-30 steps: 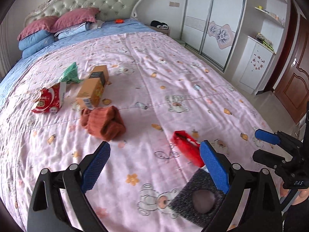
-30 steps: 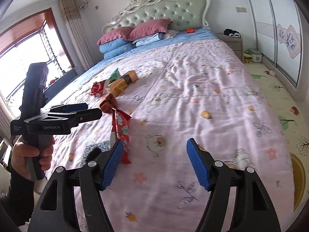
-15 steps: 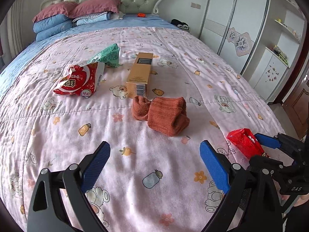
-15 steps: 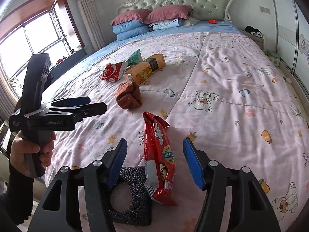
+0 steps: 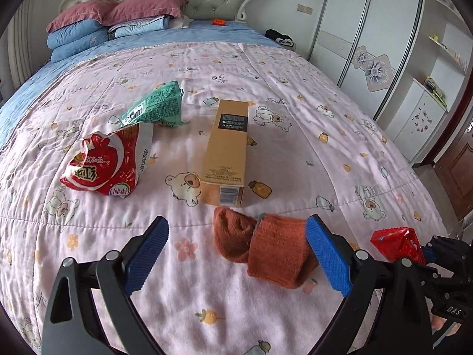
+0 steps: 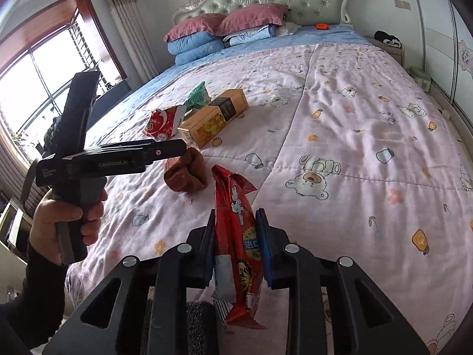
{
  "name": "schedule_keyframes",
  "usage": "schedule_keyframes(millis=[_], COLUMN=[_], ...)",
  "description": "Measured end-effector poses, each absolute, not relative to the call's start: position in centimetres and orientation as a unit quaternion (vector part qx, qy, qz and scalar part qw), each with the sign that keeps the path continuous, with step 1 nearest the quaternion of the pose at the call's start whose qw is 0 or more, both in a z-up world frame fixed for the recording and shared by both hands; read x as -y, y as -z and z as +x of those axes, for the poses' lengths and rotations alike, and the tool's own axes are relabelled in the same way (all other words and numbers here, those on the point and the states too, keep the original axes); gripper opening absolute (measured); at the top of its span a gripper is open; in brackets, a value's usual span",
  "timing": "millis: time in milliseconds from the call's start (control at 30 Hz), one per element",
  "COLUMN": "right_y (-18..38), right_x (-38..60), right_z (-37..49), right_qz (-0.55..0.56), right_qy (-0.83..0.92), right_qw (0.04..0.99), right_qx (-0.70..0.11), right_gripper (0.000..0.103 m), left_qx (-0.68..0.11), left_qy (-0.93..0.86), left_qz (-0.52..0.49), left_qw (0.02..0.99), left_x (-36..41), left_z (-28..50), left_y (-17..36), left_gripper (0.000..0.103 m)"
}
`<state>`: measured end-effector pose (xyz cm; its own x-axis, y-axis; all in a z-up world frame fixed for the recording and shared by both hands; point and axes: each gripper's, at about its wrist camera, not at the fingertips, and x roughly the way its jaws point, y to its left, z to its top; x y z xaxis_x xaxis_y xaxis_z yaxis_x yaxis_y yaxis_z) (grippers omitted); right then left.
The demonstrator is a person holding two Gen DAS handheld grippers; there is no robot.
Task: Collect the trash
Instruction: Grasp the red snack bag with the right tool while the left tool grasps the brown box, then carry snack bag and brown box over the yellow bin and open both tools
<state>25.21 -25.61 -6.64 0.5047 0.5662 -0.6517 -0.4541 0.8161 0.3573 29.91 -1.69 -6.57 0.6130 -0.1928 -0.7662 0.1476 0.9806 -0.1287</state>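
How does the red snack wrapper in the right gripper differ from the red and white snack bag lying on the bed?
The red snack wrapper is long and narrow; the red and white snack bag is wider and puffed. The wrapper is clamped upright between the right gripper fingers, while the bag lies untouched on the quilt, beside the green packet. The wrapper is mostly red; the bag has a broad white band. Both look like opened snack packaging.

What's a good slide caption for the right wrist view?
Right claw shut on a red snack wrapper above the pink quilt; left claw hovers near an orange sock.
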Motion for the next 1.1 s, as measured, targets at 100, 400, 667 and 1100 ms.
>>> schedule_keyframes(millis=[100,400,667,1100], right_y=[6.6,6.7,7.6,7.4], right_x=[25.5,24.8,26.4,28.2], right_z=[26.3,28.4,28.5,27.8], right_qz=[0.081,0.089,0.141,0.164], right_qy=[-0.301,-0.324,-0.333,-0.285], right_qw=[0.864,0.858,0.851,0.876], right_qx=[-0.396,-0.389,-0.379,-0.352], right_gripper=[0.025,0.025,0.025,0.025], left_qx=[-0.437,-0.447,-0.448,-0.371], left_qy=[0.089,0.082,0.069,0.071], left_qz=[-0.032,-0.021,-0.003,0.015], left_qw=[0.895,0.891,0.891,0.926], left_x=[1.9,2.8,3.0,3.6], left_z=[32.6,38.0,38.8,33.1], left_y=[6.9,7.6,9.8,5.4], left_gripper=[0.094,0.091,0.038,0.036])
